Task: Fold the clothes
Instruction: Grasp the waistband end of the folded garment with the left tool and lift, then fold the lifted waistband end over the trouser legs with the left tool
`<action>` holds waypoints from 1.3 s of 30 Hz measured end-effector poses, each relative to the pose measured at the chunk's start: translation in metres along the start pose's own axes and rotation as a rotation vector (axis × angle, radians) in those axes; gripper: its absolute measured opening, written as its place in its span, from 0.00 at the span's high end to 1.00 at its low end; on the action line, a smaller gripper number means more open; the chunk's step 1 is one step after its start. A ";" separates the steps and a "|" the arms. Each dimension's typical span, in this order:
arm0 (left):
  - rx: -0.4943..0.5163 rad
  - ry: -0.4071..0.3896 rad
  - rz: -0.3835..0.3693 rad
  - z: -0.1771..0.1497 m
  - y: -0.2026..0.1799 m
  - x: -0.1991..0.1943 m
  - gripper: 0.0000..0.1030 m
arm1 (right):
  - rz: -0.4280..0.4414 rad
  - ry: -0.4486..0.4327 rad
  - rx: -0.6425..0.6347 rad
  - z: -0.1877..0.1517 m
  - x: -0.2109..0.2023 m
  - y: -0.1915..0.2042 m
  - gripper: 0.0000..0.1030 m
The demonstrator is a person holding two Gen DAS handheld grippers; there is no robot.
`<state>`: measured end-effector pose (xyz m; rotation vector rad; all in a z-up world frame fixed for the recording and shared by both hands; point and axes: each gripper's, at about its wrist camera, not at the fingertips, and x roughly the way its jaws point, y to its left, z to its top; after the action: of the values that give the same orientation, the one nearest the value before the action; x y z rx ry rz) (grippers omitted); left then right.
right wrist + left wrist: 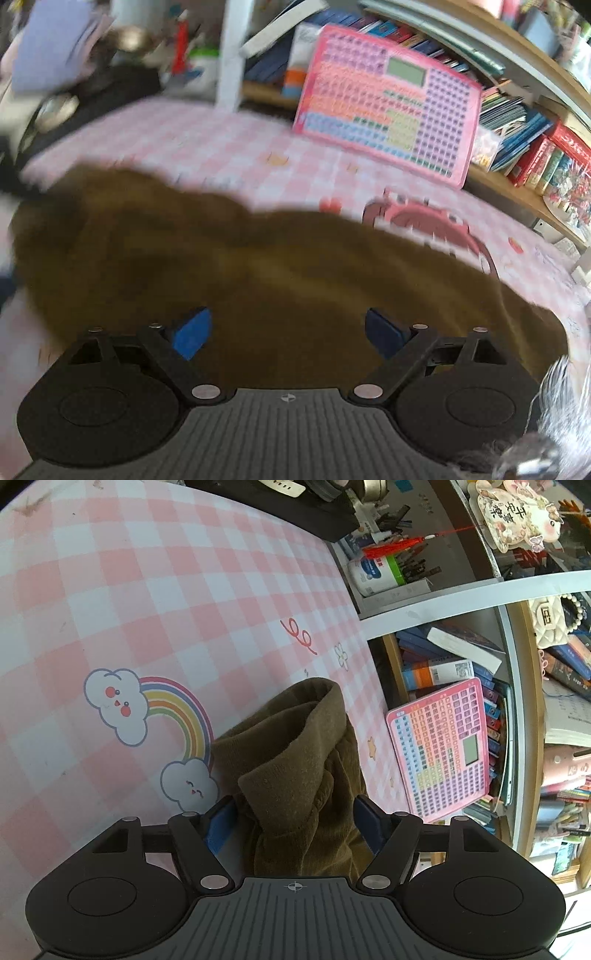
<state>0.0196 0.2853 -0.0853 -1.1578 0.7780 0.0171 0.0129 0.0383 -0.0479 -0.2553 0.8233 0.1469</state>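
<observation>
A pink toy keyboard (441,753) leans against the books (439,664) of a shelf at the far edge of the tabletop (155,602), which carries a pink and white checked cover with a rainbow and clouds print (155,716). On the upper shelf stand a white bottle (373,574) and a red tassel (391,548); a dark object lies at the top corner of the tabletop.

The olive-brown garment (299,771) lies on the tabletop, near the edge toward the shelf. In the left wrist view it is bunched and folded over itself, and its long axis runs away from the camera, with a rolled hem at the far end. The left gripper (293,819) has its jaws wide, one blue pad on each side of the cloth, close to it; I cannot tell if they touch it.

In the right wrist view the garment (258,273) spreads broadly from left to right, below the right gripper (288,332), whose jaws are also wide and hold nothing. This view is blurred, so folds and edges are hard to make out. A pink print on the cover is partly hidden by the cloth. Both garment views are cut off by the gripper bodies at the bottom.
</observation>
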 end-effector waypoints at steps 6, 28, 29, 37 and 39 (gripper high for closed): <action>-0.003 -0.025 0.007 -0.004 -0.002 0.000 0.39 | -0.006 -0.035 -0.094 -0.014 -0.011 0.018 0.11; 1.079 -0.125 0.106 -0.161 -0.162 -0.016 0.86 | 0.096 -0.032 0.263 -0.056 -0.043 -0.153 0.09; 1.104 -0.106 0.131 -0.172 -0.167 -0.009 0.85 | 0.087 -0.024 0.298 -0.064 -0.045 -0.166 0.09; 1.143 0.177 0.157 -0.247 -0.184 0.033 0.17 | 0.110 0.030 0.485 -0.102 -0.049 -0.231 0.09; 1.127 0.221 0.140 -0.256 -0.182 0.031 0.16 | 0.140 0.036 0.508 -0.103 -0.048 -0.237 0.09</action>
<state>-0.0239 -0.0149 0.0001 -0.0317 0.8714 -0.3934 -0.0382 -0.2198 -0.0401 0.2794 0.8862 0.0603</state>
